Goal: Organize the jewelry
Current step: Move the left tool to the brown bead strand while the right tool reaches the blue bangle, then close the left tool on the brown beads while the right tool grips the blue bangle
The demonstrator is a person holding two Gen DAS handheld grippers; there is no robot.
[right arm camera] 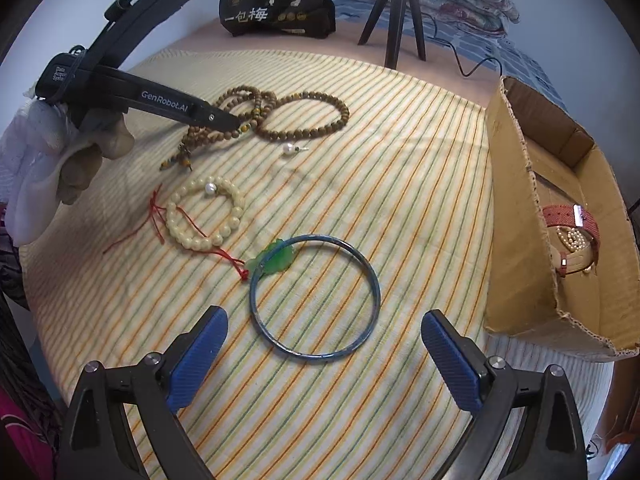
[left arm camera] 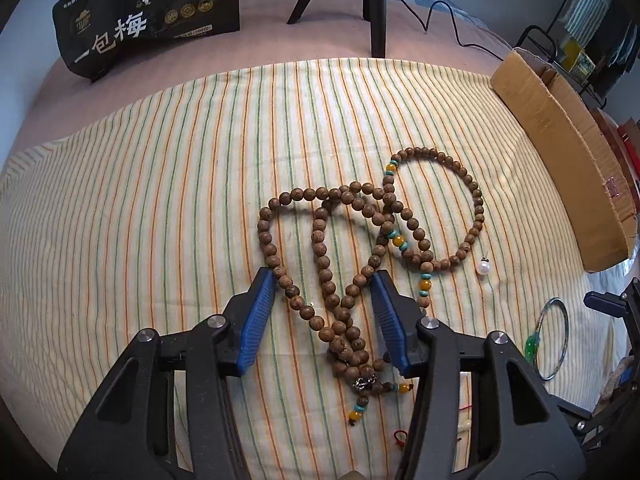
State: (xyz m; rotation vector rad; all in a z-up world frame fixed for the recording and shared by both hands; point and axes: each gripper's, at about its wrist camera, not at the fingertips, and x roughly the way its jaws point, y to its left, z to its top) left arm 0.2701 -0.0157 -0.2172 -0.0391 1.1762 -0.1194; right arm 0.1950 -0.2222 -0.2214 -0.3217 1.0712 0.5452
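Observation:
A long brown wooden bead necklace (left arm camera: 336, 236) lies coiled on the striped cloth (left arm camera: 160, 184). My left gripper (left arm camera: 322, 280) is open, its blue fingers on either side of the necklace's strands; it also shows in the right wrist view (right arm camera: 236, 122) over the necklace (right arm camera: 296, 120). My right gripper (right arm camera: 324, 326) is open and empty, just short of a blue-grey bangle (right arm camera: 316, 296) with a green pendant (right arm camera: 276, 260) on its rim. A cream bead bracelet (right arm camera: 204, 214) with red cord and two loose pearls (right arm camera: 288, 149) lie between.
An open cardboard box (right arm camera: 516, 216) stands at the right and holds a red watch strap (right arm camera: 572, 220) and small pearls. A black packet (right arm camera: 276, 4) and a tripod (right arm camera: 396, 12) stand at the back. The bangle (left arm camera: 554, 338) shows at the left view's right edge.

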